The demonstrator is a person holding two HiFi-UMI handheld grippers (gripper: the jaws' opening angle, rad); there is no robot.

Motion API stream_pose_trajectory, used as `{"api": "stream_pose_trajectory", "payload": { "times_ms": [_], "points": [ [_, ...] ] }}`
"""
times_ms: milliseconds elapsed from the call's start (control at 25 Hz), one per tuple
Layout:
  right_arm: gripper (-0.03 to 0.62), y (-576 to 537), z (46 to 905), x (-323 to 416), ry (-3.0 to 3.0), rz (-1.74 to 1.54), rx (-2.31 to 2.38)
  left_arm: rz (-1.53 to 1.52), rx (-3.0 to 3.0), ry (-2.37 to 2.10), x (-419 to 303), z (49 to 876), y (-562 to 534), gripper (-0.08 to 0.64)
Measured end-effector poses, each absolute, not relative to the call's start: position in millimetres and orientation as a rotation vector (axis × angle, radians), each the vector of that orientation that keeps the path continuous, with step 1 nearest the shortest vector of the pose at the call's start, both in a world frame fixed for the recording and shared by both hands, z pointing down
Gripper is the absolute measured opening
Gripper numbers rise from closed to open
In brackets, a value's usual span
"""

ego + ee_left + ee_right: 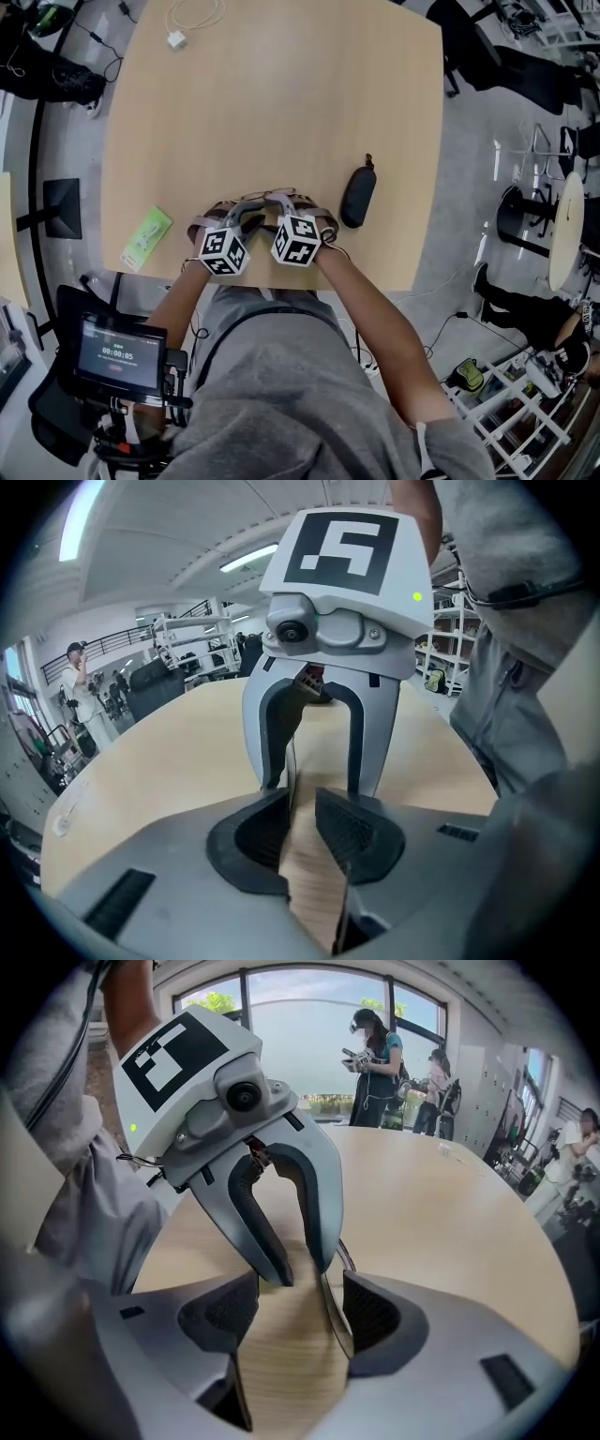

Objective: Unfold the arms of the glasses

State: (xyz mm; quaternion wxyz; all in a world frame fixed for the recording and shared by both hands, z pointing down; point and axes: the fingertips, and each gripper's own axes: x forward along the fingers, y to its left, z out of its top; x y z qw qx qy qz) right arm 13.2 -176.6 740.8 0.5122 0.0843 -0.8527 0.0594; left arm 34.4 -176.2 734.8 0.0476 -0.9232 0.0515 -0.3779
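My two grippers meet nose to nose near the table's (281,103) front edge, the left gripper (251,223) beside the right gripper (272,221). The glasses lie between them and are mostly hidden in the head view. In the left gripper view a thin dark arm of the glasses (292,766) runs along the left pad, and bare wood shows in the gap of the left gripper (302,822). In the right gripper view the right gripper (302,1312) stands wide open, with a thin dark piece of the glasses (336,1321) close to its right pad. Neither pair of pads presses on the frame.
A black glasses case (358,197) lies just right of the grippers. A green packet (146,237) sits at the front left edge. A white cable with a plug (178,37) lies at the far side. People stand beyond the table (375,1063).
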Motion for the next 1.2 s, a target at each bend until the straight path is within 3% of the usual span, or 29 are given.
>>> {"api": "stream_pose_trajectory", "payload": {
  "times_ms": [920,1200],
  "points": [
    [0.284,-132.0,745.4,41.7,-1.927,0.127,-0.046,-1.104,-2.759,0.013,57.8,716.2,-163.5,0.064],
    [0.284,-114.5,744.7,51.4,-1.897,0.11,-0.128,-1.268,-2.84,-0.23,47.5,743.3,-138.7,0.084]
  ]
}}
